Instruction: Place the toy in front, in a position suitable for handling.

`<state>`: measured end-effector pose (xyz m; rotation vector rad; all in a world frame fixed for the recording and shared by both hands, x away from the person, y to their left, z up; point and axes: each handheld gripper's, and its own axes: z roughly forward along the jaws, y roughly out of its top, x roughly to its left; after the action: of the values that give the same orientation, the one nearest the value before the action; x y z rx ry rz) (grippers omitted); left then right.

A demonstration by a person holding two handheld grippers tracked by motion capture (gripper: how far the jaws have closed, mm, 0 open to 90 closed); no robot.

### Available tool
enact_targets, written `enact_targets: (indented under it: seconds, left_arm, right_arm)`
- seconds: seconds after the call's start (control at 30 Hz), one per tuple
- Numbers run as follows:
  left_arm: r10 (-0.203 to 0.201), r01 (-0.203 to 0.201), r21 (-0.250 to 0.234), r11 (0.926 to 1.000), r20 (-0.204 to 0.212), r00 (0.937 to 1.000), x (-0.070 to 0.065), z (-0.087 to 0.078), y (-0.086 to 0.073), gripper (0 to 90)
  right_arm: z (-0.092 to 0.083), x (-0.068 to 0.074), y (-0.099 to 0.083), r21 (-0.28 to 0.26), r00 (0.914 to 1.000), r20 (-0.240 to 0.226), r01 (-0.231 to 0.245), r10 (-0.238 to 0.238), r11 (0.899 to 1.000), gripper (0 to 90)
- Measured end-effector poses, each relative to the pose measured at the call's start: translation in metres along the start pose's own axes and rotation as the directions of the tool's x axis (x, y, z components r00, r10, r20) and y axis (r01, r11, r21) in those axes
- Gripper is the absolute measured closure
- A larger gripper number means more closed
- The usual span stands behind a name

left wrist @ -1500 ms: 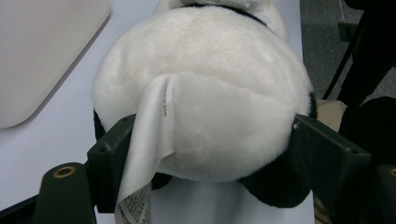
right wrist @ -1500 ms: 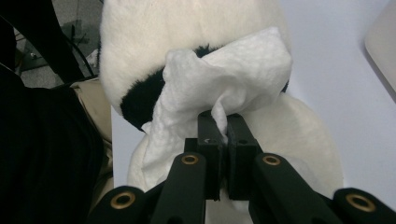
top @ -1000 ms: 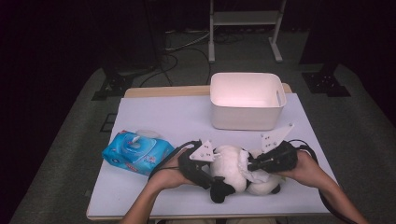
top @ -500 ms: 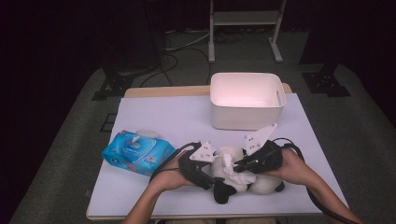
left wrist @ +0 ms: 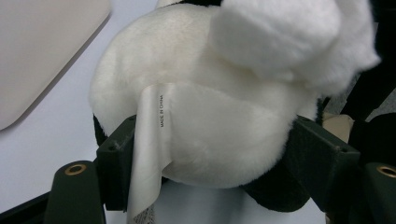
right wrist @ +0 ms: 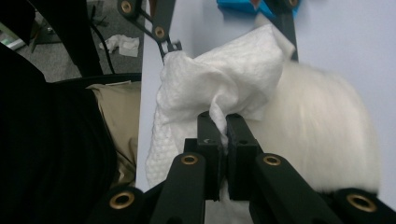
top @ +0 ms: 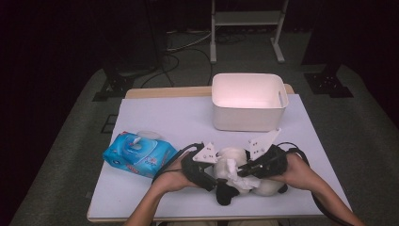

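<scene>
White tabletop before us carries the plush toy at its near edge. Our left gripper clamps the toy's body; our right gripper pinches a wet wipe against its fur

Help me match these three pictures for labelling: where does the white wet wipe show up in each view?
High view: the wipe sits low and centre-right, on the plush toy, pinched by the right gripper.
Left gripper view: not in it; the left gripper clamps the toy.
Right gripper view: centre, bunched above the shut jaws.
Shared landmark: the white plush toy.
</scene>
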<state>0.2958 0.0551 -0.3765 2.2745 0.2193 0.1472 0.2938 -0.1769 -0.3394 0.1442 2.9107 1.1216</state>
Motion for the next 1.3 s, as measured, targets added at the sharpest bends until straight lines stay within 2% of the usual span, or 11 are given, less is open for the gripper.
enact_targets:
  seconds: [0.17,0.3,0.57,0.83,0.9,1.07,1.3]
  left_arm:
    - [0.003,-0.003,0.002,1.0,-0.002,1.0,0.0,0.0,-0.002,25.4]
    - [0.003,-0.003,-0.004,1.0,-0.004,1.0,0.0,-0.001,-0.004,25.4]
    - [0.01,-0.01,0.001,0.9999,-0.003,0.9999,-0.001,-0.001,-0.005,25.3]
    - [0.012,-0.012,0.007,0.9999,0.0,0.9999,0.001,-0.002,-0.004,25.1]
    - [0.014,-0.014,0.016,0.9998,0.004,0.9999,0.0,-0.002,-0.004,25.0]
    - [0.017,-0.018,0.04,0.999,0.014,0.9998,-0.002,-0.007,-0.006,24.7]
    - [0.006,-0.006,0.006,1.0,0.02,0.9998,-0.004,-0.018,-0.002,24.7]
  right_arm:
    - [0.011,-0.002,0.015,0.002,0.9993,-0.024,0.03,-0.03,1.0,85.5]
    - [0.009,-0.008,0.018,-0.001,0.9995,-0.019,0.024,-0.024,1.0,85.5]
    - [-0.007,-0.024,0.004,-0.011,0.999,0.022,-0.039,0.039,0.999,85.2]
    - [-0.016,-0.038,-0.018,-0.01,0.9928,0.037,-0.114,0.114,0.993,85.2]
    - [-0.015,-0.038,-0.021,-0.008,0.9927,0.032,-0.116,0.116,0.993,85.3]
    - [-0.006,-0.026,-0.019,0.013,0.9947,0.027,-0.1,0.099,0.995,85.4]
    - [-0.002,-0.017,-0.019,0.01,0.9959,0.027,-0.086,0.086,0.996,85.9]
